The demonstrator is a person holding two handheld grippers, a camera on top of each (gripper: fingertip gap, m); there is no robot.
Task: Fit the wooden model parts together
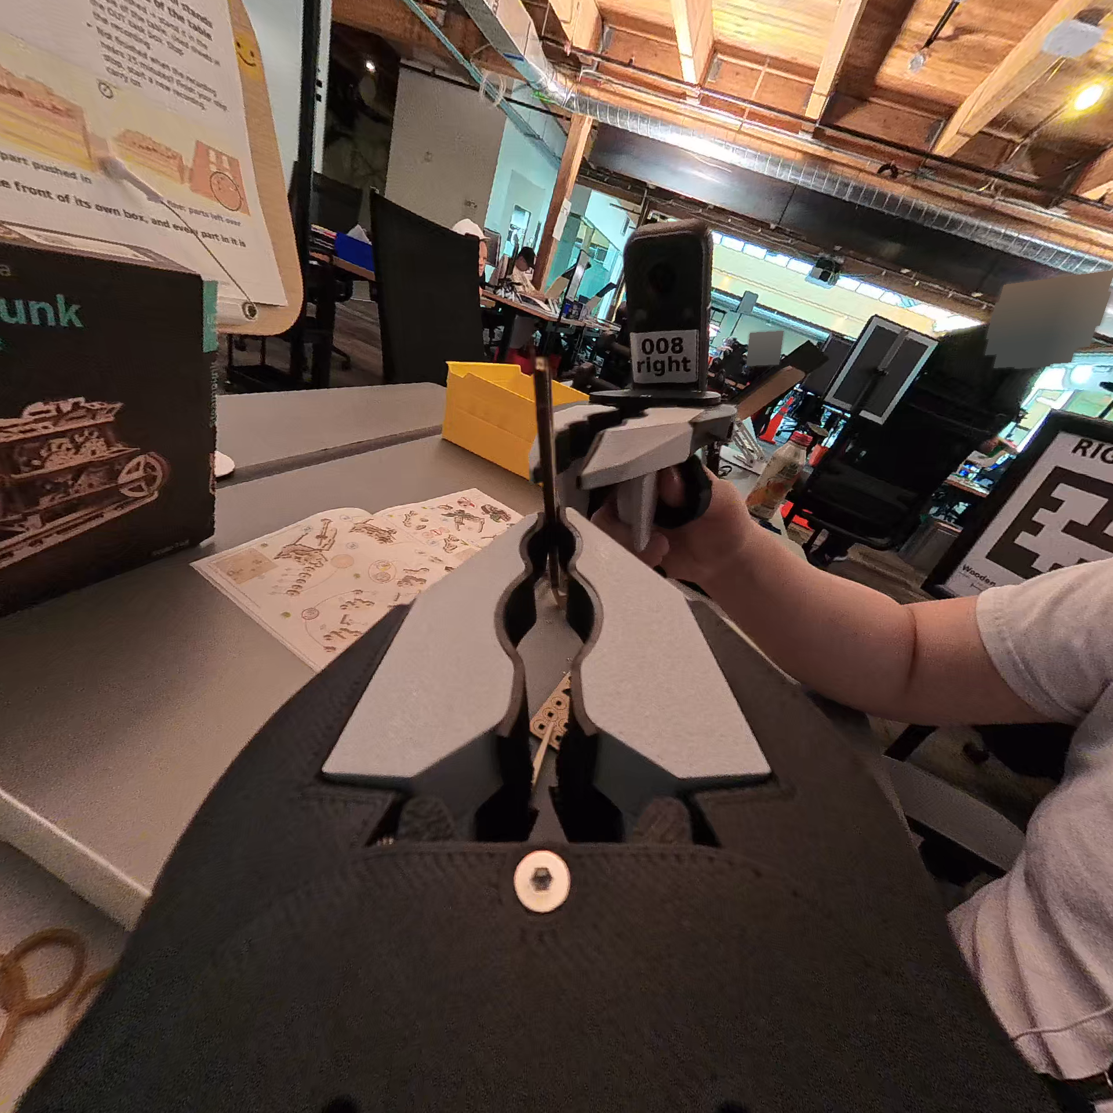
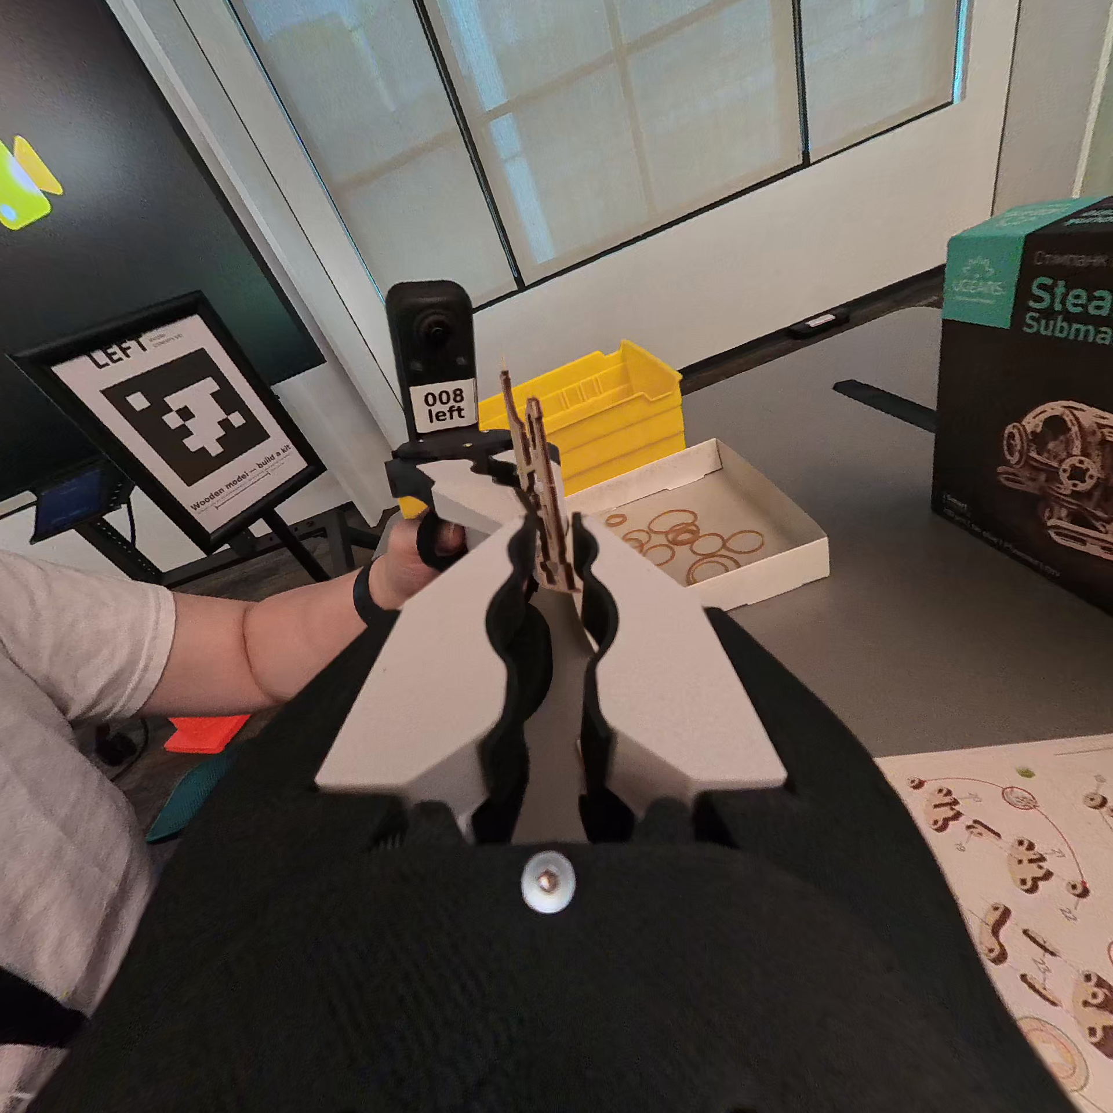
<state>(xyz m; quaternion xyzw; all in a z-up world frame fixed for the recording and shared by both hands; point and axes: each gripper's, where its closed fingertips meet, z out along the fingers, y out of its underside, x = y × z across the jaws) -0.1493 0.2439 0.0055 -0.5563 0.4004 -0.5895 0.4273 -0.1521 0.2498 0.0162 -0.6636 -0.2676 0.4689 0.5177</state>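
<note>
In the left wrist view my left gripper (image 1: 551, 530) is shut on a thin wooden part (image 1: 545, 433) that stands upright, seen edge-on as a dark strip. My right gripper (image 1: 542, 464) meets the same part from the far side, held by a hand. In the right wrist view my right gripper (image 2: 549, 530) is shut on a flat, light, slotted wooden plate (image 2: 536, 476). A darker thin wooden strip (image 2: 509, 403) stands against the plate, and my left gripper (image 2: 512, 482) reaches it from behind. The two parts touch above the grey table (image 2: 903, 632); I cannot see how they join.
An open instruction sheet (image 1: 361, 560) lies on the table, with a dark kit box (image 1: 90, 421) to the left. A yellow bin (image 2: 602, 403) and a white tray (image 2: 777, 566) of rubber bands (image 2: 680, 536) stand beyond. A perforated wooden piece (image 1: 553, 713) lies under my left gripper. My left and right fingertips are right by each other.
</note>
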